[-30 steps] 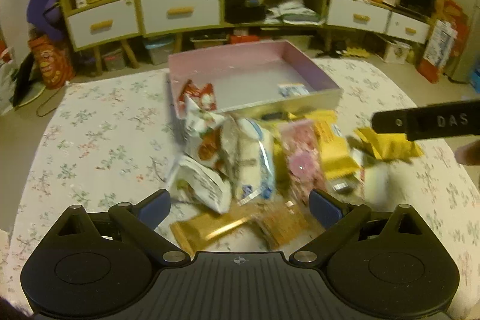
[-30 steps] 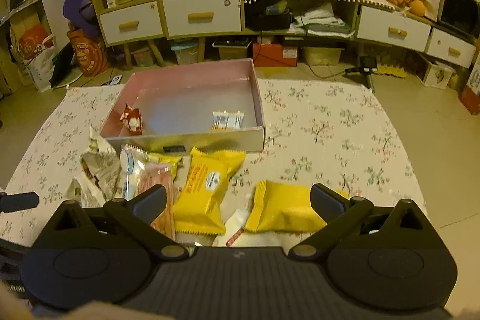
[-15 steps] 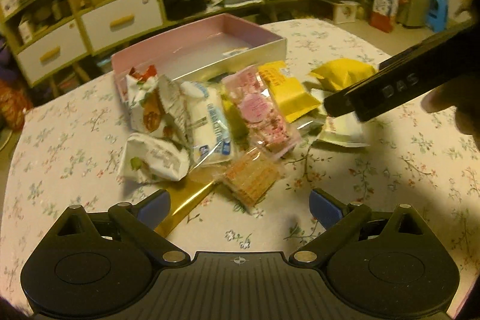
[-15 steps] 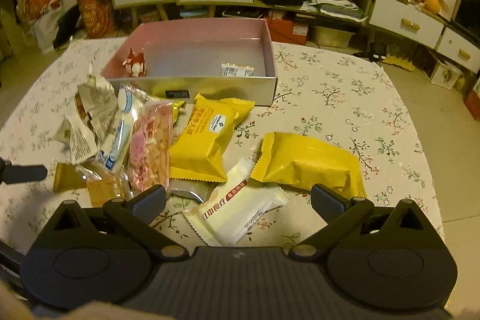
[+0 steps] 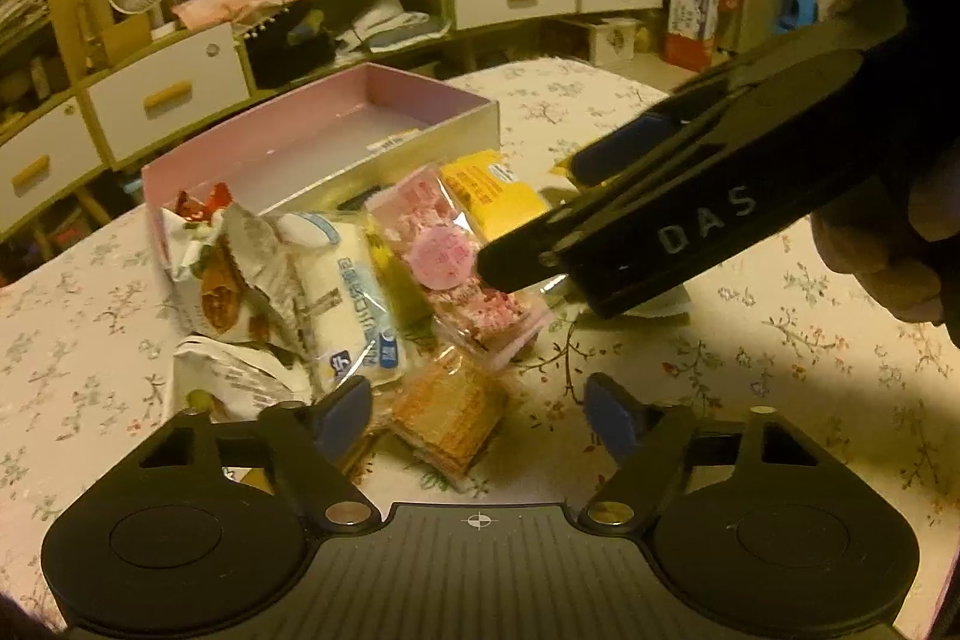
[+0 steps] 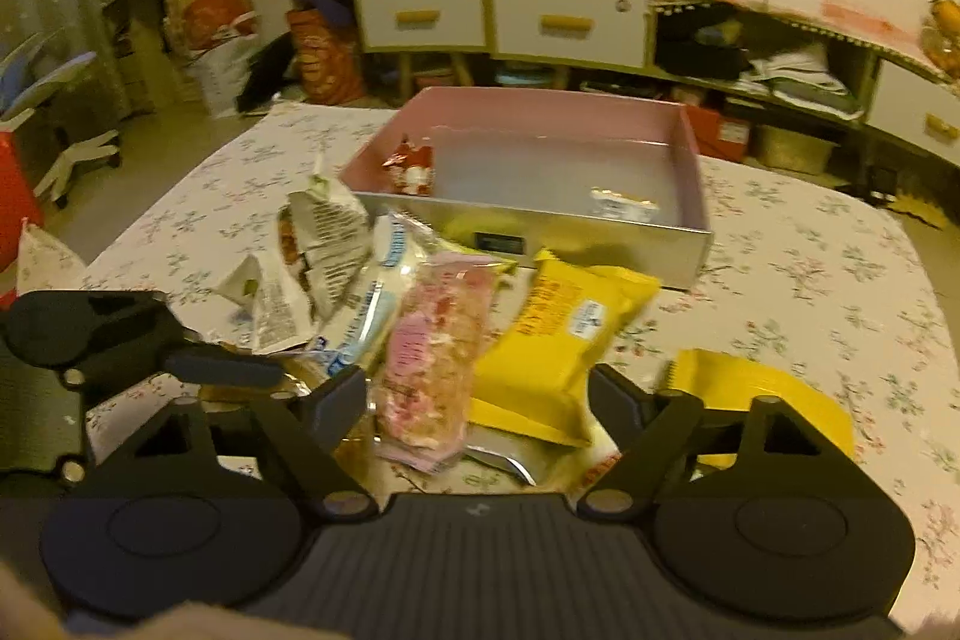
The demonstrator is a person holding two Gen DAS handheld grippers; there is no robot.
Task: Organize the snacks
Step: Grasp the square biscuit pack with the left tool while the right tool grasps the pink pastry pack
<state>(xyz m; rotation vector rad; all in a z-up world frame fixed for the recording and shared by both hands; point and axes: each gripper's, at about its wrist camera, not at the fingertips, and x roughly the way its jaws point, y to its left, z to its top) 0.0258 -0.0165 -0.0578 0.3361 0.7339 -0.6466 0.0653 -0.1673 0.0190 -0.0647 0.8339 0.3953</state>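
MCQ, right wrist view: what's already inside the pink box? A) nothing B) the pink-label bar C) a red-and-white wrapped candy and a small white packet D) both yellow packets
C: the pink box holds only the red-and-white candy by its left wall and a small white packet near the right.

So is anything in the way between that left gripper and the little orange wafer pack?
Nothing visible: the orange wafer pack lies right between the closing left gripper pads, untouched. The right gripper hangs farther back.

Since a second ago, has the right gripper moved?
Yes. The right gripper has closed in on the snack pile, down toward the pink snack packet, judged against the box.
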